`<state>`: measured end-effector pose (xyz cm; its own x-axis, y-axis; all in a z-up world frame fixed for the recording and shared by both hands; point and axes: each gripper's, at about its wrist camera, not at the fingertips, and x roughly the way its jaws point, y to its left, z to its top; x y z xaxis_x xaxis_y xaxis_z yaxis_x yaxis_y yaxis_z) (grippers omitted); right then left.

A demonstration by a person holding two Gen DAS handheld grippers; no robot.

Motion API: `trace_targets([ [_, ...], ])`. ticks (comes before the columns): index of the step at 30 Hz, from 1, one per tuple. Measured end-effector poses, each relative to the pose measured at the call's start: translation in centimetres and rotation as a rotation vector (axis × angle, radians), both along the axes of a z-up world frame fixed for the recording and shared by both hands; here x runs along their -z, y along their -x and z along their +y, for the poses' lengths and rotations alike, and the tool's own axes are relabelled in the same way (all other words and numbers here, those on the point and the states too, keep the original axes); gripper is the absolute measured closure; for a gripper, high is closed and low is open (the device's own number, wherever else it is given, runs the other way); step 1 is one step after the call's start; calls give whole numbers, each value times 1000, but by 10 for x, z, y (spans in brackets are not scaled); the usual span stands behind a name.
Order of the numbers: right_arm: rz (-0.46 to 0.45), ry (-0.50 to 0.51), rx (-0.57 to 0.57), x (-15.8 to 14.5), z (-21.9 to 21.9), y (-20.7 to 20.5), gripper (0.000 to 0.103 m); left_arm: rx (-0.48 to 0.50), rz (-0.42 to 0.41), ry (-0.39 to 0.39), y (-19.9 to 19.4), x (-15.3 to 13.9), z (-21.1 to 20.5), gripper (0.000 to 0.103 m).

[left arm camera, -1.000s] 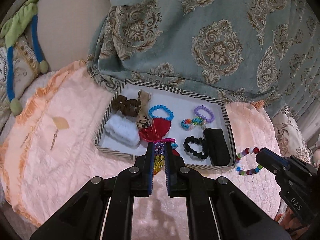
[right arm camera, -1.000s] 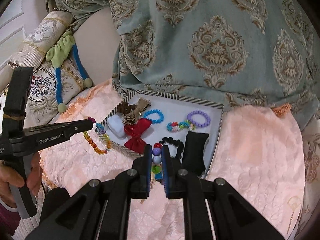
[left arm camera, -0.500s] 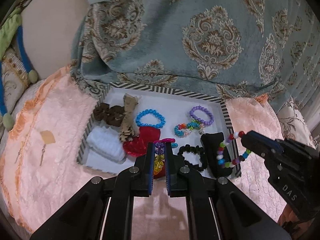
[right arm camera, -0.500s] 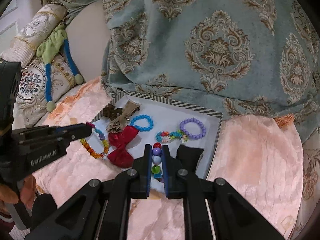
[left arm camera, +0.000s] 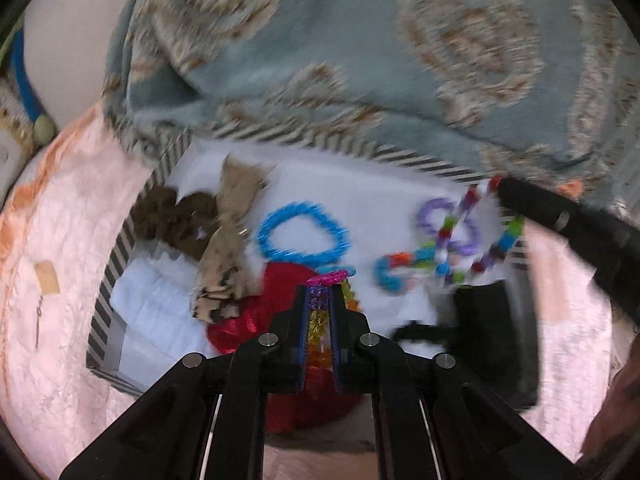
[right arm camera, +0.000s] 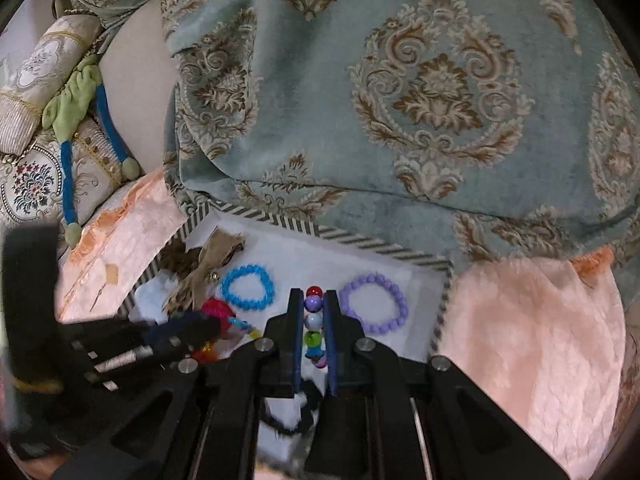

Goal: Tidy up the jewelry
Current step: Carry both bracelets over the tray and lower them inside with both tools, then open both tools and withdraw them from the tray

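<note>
A multicolored bead bracelet sits pinched in the right tongs above the striped-rim tray; the left tongs clamp an orange-and-purple bead bracelet over the red bow.

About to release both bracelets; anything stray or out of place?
Yes: a small metal earring and tan card tag lie loose on the peach quilted cloth, outside the striped-rim white tray.

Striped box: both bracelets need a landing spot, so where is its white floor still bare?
In the striped box, bare floor lies between the blue bracelet and purple bracelet, and along the back wall. The left end, around the red bow, is crowded.
</note>
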<state>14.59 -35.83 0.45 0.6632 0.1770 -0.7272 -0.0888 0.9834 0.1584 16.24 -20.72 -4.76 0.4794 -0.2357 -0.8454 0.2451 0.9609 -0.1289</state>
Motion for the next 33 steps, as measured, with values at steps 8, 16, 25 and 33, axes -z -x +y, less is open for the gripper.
trace_targets([
  [8,13,-105,-10,28,15,-59,94,-22,11,15,-3,16,16,103],
  [16,139,-64,100,82,-8,-79,94,-8,16,28,-9,18,9,103],
  [25,156,-61,88,80,2,-81,84,-19,12,2,-8,24,5,103],
  [33,88,-57,98,51,-12,-26,59,-24,-20,-19,13,10,7,91],
])
